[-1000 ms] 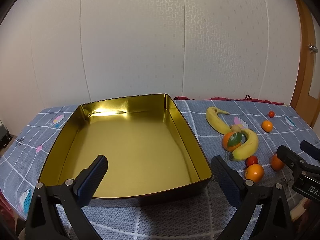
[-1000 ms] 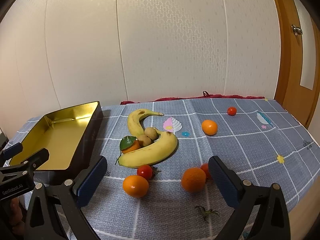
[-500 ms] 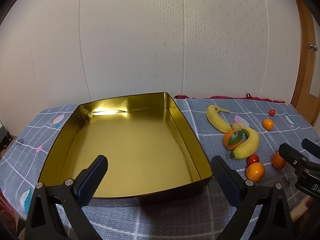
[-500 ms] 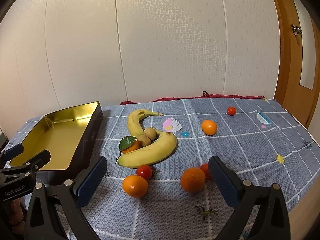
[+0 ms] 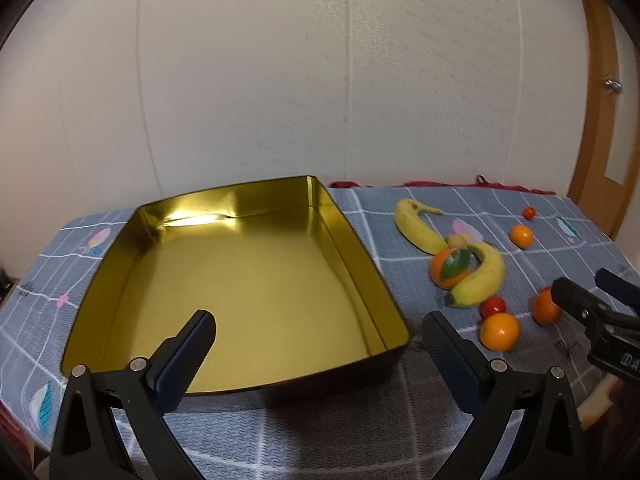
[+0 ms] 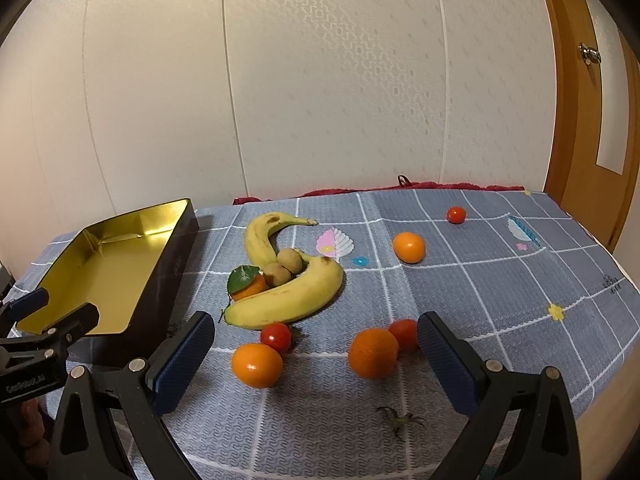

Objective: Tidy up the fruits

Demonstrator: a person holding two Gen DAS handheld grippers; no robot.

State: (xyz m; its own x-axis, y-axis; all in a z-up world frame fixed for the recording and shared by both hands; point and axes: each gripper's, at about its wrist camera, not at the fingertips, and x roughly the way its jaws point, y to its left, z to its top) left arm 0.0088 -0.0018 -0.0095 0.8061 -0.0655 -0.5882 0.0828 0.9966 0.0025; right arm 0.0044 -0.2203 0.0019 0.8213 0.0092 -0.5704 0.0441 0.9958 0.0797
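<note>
An empty gold-lined tin tray (image 5: 362, 256) (image 6: 176, 256) sits at the left of the blue checked cloth. To its right lie two bananas (image 6: 288, 296) (image 6: 260, 236) (image 5: 480, 276) around a leafed orange (image 6: 246, 286) and two small brown fruits (image 6: 290, 260). Nearer are two oranges (image 6: 257, 364) (image 6: 373, 353) and two red tomatoes (image 6: 276, 337) (image 6: 404, 332). Another orange (image 6: 408, 247) and tomato (image 6: 456, 214) lie farther back. My left gripper (image 5: 320, 344) hangs open over the tray's near edge. My right gripper (image 6: 316, 344) is open above the near fruits, holding nothing.
A white wall backs the table and a wooden door (image 6: 592, 92) stands at the right. A dry green stem (image 6: 398, 420) lies on the cloth near the front edge. A red fabric strip (image 6: 360, 191) runs along the table's far edge.
The left gripper has drifted slightly, so the tray sits a little more to the left in its view. The right gripper and the fruits have hardly moved.
</note>
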